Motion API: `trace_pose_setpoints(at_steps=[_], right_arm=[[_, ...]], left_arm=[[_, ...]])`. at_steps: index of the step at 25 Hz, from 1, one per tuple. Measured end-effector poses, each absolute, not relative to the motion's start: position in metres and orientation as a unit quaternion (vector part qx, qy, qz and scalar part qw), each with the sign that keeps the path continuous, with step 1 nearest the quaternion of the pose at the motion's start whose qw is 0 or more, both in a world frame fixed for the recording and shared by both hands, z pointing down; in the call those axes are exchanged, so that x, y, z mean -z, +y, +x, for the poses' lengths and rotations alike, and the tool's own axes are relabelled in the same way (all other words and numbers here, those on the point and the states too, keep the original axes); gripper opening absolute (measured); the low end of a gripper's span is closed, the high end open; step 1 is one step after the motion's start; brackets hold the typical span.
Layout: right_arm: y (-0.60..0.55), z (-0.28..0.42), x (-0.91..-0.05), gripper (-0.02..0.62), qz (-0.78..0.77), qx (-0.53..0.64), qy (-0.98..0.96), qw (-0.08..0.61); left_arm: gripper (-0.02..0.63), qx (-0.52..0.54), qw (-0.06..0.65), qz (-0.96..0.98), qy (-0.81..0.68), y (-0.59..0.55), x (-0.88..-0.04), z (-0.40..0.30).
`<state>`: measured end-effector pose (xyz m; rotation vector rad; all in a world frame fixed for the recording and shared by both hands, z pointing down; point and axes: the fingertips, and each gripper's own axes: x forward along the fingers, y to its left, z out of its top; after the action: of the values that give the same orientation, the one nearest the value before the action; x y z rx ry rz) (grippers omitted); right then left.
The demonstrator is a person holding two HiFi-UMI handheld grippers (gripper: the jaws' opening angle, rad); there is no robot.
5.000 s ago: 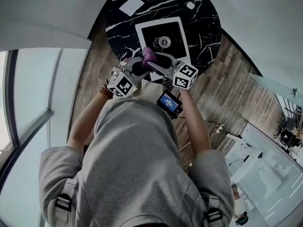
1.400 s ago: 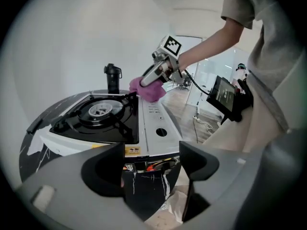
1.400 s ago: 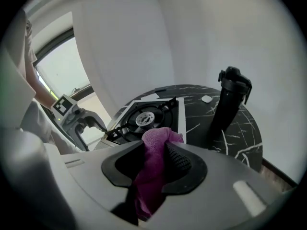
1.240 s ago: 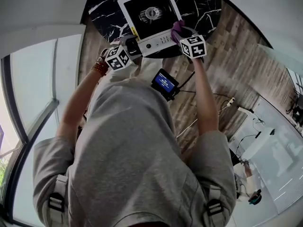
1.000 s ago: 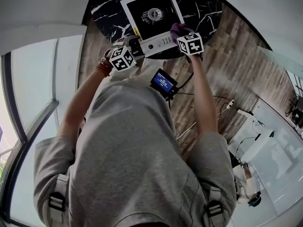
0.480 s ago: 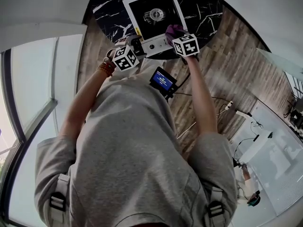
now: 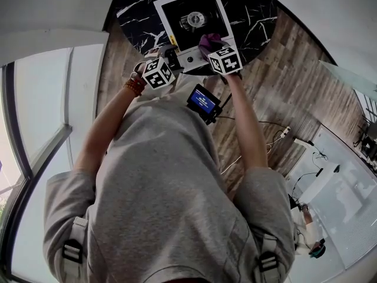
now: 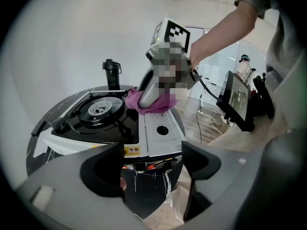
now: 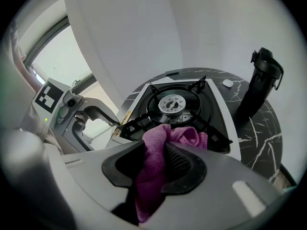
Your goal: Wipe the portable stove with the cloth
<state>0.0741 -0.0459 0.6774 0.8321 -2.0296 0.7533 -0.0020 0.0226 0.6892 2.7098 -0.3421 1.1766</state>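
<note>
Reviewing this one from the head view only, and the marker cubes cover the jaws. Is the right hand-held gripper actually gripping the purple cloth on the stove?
Observer: Yes. Its own view shows the right hand-held gripper shut on the cloth, which bunches out past the jaws.
Operator: And the left one?
Observer: The left hand-held gripper is open, with nothing between its jaws. They face the front of the stove.
Operator: Anything else on the table?
Observer: A black bottle stands upright beyond the stove. Your view does not show it.
</note>
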Motion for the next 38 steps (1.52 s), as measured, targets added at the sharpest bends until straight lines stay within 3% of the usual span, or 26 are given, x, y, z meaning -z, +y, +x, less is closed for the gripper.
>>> trace_pose_setpoints(at_steps=[38], right_arm=[[-0.02, 0.019, -0.679, 0.13, 0.278, -0.307, -0.82, 0.394]], left_arm=[[0.367, -0.403, 0.083, 0.904, -0.119, 0.022, -0.69, 0.0]])
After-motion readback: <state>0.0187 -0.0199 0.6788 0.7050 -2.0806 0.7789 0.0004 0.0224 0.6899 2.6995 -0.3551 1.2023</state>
